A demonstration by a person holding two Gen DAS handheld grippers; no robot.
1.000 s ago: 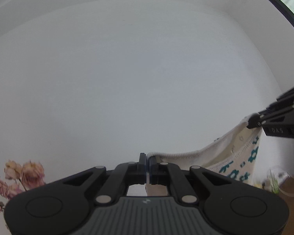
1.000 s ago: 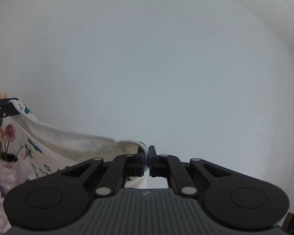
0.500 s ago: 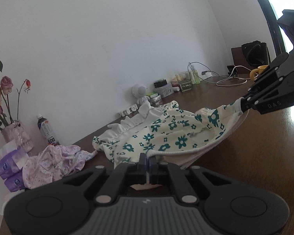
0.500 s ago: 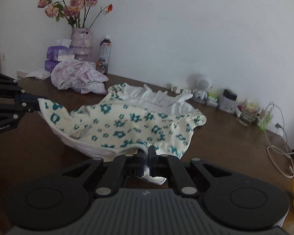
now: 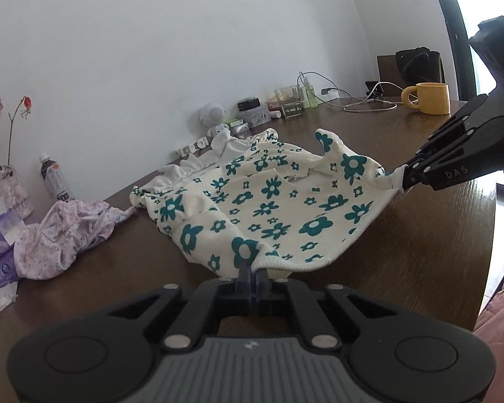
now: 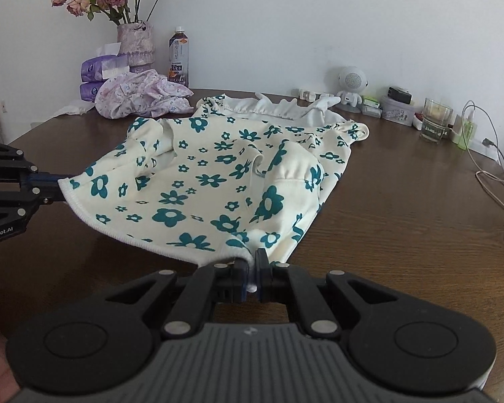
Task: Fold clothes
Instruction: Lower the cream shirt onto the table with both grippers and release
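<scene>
The garment (image 6: 218,174) is soft matt knit cloth, cream with teal flowers, its hem ribbed. The worktop (image 6: 403,221) is dark wood with visible grain and a mild sheen. Both grippers, left (image 5: 253,277) and right (image 6: 252,268), are matt black plastic with small bright metal pins and ridged grey bodies. The mug (image 5: 431,98) looks like smooth yellow ceramic; the tumbler (image 6: 435,124) is clear glass.

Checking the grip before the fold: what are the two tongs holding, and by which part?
Both hold the flowered garment by its near ribbed hem: left tongs at one corner, right tongs at the other.
</scene>
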